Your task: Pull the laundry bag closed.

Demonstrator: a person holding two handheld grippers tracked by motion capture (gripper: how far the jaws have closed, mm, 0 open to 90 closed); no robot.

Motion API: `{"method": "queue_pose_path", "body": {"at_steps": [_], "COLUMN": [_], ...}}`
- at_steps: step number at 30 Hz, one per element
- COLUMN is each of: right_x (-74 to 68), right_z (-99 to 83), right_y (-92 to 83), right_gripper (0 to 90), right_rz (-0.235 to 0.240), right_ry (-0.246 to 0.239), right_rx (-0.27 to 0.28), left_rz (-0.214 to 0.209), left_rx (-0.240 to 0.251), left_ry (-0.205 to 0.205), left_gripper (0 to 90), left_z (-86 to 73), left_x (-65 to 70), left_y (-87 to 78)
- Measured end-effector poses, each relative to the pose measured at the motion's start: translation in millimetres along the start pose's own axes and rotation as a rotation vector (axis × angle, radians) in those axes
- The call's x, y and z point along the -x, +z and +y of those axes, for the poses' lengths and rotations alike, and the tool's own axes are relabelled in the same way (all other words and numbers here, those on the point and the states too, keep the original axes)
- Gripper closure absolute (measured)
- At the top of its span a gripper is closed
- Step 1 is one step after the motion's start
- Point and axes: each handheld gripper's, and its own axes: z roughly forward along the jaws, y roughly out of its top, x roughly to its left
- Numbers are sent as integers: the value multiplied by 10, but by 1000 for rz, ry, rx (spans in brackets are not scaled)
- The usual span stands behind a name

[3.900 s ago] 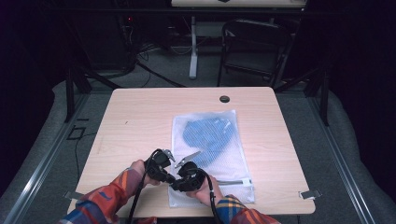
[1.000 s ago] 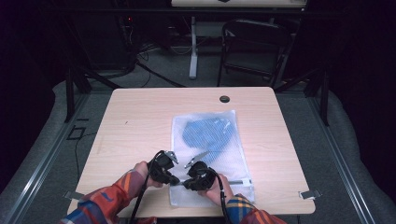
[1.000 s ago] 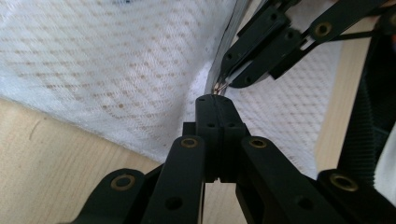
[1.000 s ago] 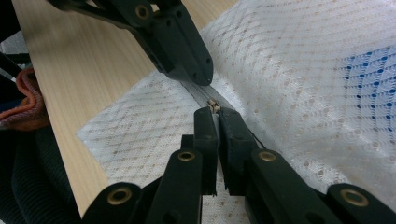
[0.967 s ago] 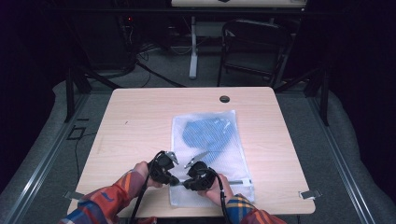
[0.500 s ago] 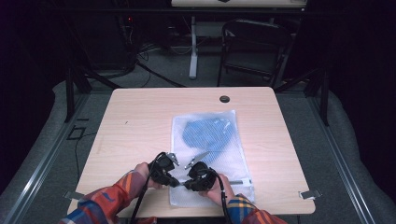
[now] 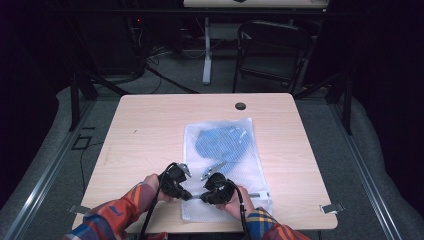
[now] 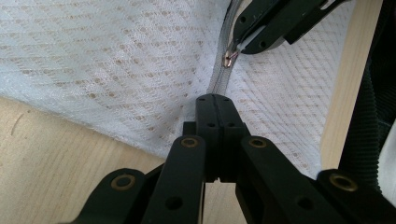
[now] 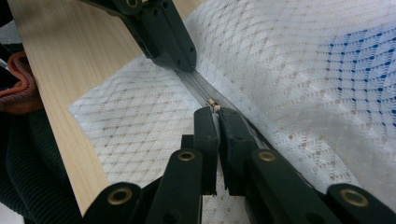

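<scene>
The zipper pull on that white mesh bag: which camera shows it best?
The left gripper view: the zipper pull shows as a small metal tab held by the right hand-held gripper, close and sharp. The right gripper view shows only its tip past the jaws. In the high view it is too small to tell.

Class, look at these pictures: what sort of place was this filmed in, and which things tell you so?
Probably a lab or recording studio, not a home: a bare wooden table on grey carpet, dark surroundings, cables on the floor and a folding chair behind.

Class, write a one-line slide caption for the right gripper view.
Right gripper pinches the zipper pull on a white mesh bag; left gripper clamps the zipper ahead.
</scene>
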Motion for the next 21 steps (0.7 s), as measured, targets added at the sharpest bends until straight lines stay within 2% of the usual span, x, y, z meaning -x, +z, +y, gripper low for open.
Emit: {"method": "queue_pose_path", "body": {"at_steps": [21], "right_x": [38], "right_z": [-44], "right_y": [-65], "right_gripper": [869], "right_rz": [-21], "right_ry": [-4], "right_rx": [-19], "left_rz": [0], "left_rx": [6], "left_ry": [-8], "left_gripper": [900], "left_z": [-5], "left_x": [-1], "left_y": [3]}}
